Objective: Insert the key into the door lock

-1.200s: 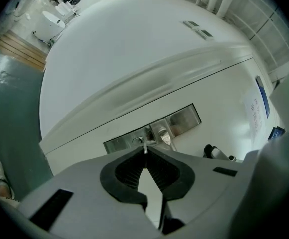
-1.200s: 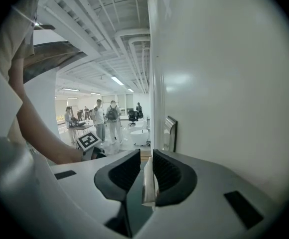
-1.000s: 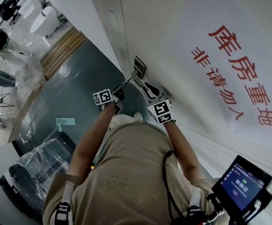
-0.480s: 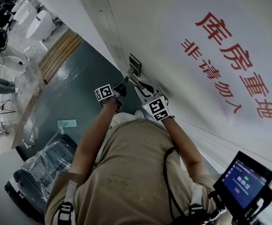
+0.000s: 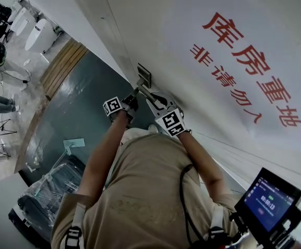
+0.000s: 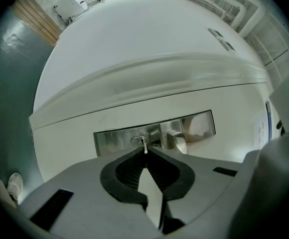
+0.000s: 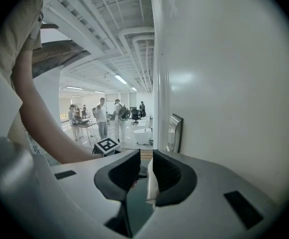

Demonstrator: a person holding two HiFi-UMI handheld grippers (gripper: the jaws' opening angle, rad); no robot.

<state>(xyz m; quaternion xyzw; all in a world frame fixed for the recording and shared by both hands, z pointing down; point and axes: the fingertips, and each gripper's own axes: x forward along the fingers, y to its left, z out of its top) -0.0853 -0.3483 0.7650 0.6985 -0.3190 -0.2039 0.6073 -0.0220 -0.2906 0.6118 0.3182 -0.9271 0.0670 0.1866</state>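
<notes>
Left gripper view: key (image 6: 144, 146) tip at the keyhole (image 6: 138, 141).
The left gripper (image 6: 144, 152) has its fingers (image 6: 129, 168) pinched shut on the key, whose tip meets the lock plate (image 6: 109, 142); pushed in at a tilt, it may skid off or twist in the grip. The right gripper (image 7: 143, 169) has its fingers slightly apart and empty, beside the door (image 7: 224, 83).

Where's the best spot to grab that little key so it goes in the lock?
By its back end, coming straight out from the door. The key is thin and its tip points at the keyhole in the metal plate, so the front must stay free. The left hand-held gripper is shut on it that way.
</notes>
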